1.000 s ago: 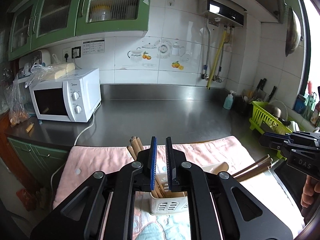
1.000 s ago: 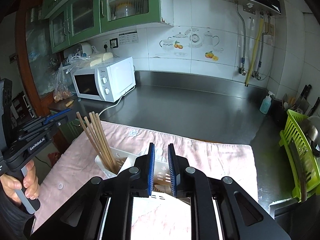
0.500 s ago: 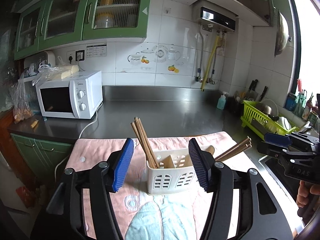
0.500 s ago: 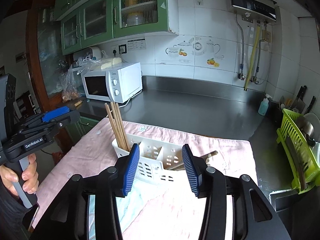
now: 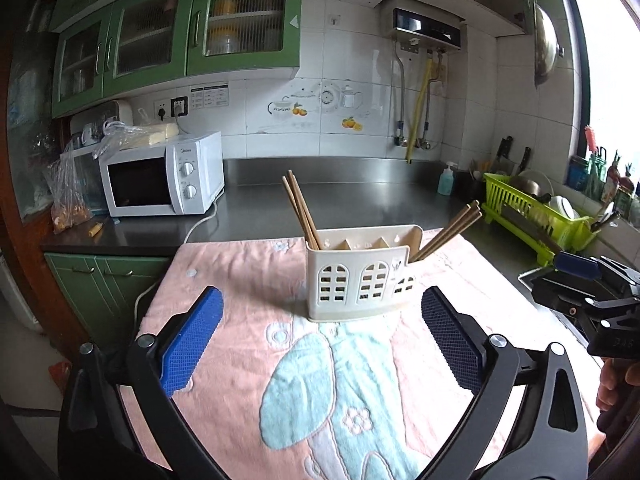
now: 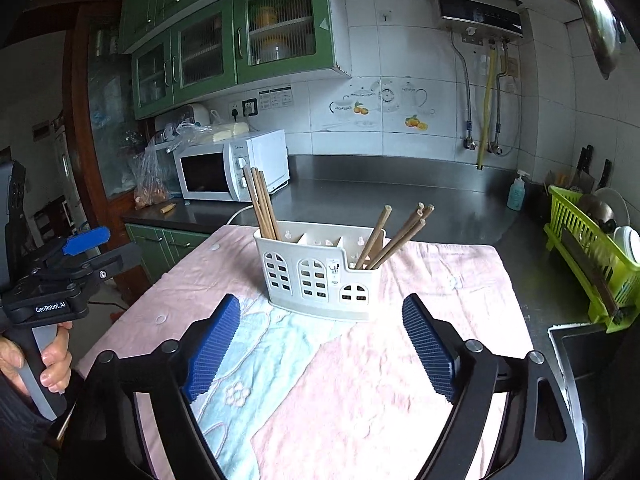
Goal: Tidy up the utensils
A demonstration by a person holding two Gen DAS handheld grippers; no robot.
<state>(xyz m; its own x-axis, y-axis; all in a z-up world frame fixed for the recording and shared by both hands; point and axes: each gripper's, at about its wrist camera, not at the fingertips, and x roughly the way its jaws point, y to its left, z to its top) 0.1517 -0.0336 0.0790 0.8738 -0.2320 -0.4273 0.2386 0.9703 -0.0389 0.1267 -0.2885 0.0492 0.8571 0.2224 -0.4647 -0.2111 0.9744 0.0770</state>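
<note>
A cream utensil holder [image 5: 362, 274] [image 6: 320, 272] with arched cut-outs stands on a pink and blue towel [image 5: 320, 380] [image 6: 360, 380]. Wooden chopsticks lean out of its left compartment [image 5: 300, 210] [image 6: 262, 204] and more out of its right compartment [image 5: 452, 228] [image 6: 396, 236]. My left gripper [image 5: 322, 338] is held back from the holder, its jaws opening wide with nothing between them. My right gripper [image 6: 322, 350] is also short of the holder, jaws opening, nothing between them. Each gripper appears at the side of the other's view [image 5: 588, 292] [image 6: 60, 276], held by a hand.
A white microwave [image 5: 164, 176] [image 6: 232, 166] sits at the back left of the steel counter [image 5: 360, 196]. A lime dish rack [image 5: 536, 216] [image 6: 592, 244] stands at the right beside a sink [image 6: 580, 344]. A soap bottle [image 5: 446, 179] is near the wall.
Both grippers have drawn back from the holder and gone from shut to wide open. The holder, earlier right at the fingers, now stands well ahead of them with the chopsticks in it.
</note>
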